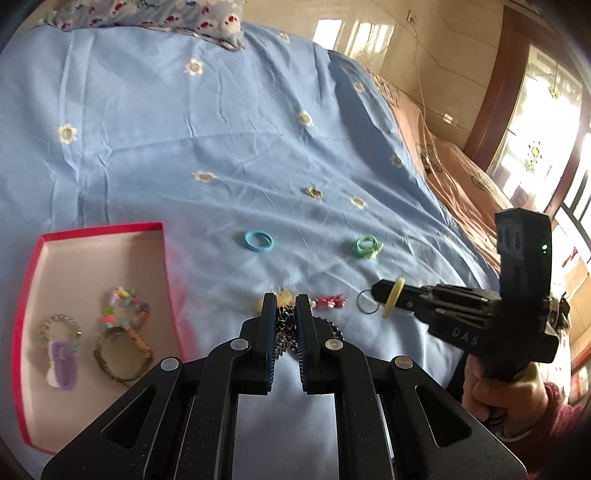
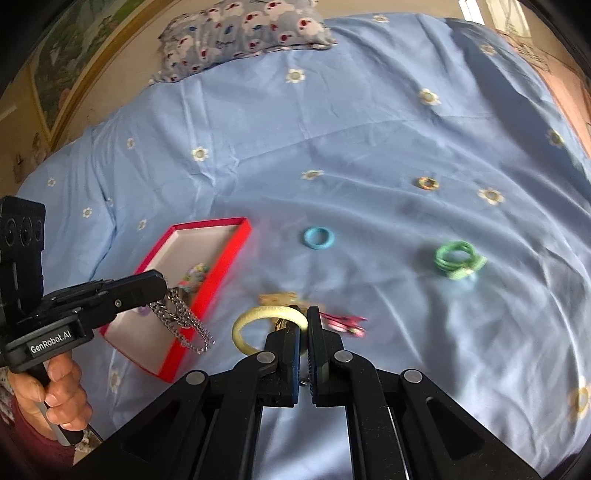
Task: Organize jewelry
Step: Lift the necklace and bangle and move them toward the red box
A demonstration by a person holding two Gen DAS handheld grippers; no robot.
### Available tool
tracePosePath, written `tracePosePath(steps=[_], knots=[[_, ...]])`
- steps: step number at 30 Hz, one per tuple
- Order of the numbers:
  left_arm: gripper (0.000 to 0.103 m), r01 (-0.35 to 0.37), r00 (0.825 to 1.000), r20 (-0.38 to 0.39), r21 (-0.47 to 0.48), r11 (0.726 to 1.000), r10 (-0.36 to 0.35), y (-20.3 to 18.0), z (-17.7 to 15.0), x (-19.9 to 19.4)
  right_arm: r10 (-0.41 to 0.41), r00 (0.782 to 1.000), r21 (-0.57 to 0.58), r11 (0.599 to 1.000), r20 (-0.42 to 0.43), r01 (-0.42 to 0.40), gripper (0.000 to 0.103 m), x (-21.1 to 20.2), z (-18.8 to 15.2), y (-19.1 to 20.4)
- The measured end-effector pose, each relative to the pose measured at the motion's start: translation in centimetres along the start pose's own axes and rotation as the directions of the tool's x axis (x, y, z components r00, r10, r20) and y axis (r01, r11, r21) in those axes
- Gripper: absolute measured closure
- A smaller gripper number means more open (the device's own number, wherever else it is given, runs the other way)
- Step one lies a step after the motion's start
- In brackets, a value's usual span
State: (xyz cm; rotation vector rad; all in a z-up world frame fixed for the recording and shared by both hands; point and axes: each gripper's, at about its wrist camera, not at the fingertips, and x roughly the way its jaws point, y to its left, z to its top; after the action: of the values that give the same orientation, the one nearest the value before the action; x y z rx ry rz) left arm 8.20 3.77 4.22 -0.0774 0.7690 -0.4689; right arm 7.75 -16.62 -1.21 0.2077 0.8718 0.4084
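Note:
My left gripper (image 1: 286, 300) is shut on a silver metal chain (image 1: 285, 323), lifted above the blue bedspread. From the right wrist view the chain (image 2: 184, 320) dangles from the left gripper (image 2: 161, 282) over the edge of the red box (image 2: 210, 223). My right gripper (image 2: 303, 314) is shut on a pale yellow ring (image 2: 251, 319), which has a metal key ring attached. The left wrist view shows that yellow ring (image 1: 393, 295) around the right gripper (image 1: 376, 290). The red box (image 1: 103, 229) holds bead bracelets (image 1: 125, 308) and a purple hair clip (image 1: 63, 363).
On the bedspread lie a blue hair tie (image 1: 258, 242), green hair ties (image 1: 366, 246), a pink clip (image 2: 343, 322), a yellowish piece (image 2: 277, 297) and a small ring (image 2: 428, 183). A patterned pillow (image 2: 243, 33) lies at the far end. Each gripper is held in a person's hand.

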Motion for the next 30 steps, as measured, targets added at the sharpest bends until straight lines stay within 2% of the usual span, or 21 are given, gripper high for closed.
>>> tracePosePath(steps=[10,20,30], knots=[[0.095,-0.085,0.995,0.042,-0.072,0.994,0.088,4.5,-0.4,-3.4,0.101,0.994,-0.091,0.990,-0.040,-0.104,0.100,3.1,1.1,5.7],[0.095,-0.155,0.986,0.036,-0.167,0.974,0.163,9.6,-2.3,-5.4,0.191,0.972,-0.180,0.960,-0.137,-0.214,0.100,7.5,0.4,12.5],[0.095,-0.199,0.979,-0.006,-0.251,0.947,0.204,13.8,-5.3,-5.1,0.197,0.944,-0.249,0.932,-0.264,-0.264,0.100,12.2,-1.5,17.0]])
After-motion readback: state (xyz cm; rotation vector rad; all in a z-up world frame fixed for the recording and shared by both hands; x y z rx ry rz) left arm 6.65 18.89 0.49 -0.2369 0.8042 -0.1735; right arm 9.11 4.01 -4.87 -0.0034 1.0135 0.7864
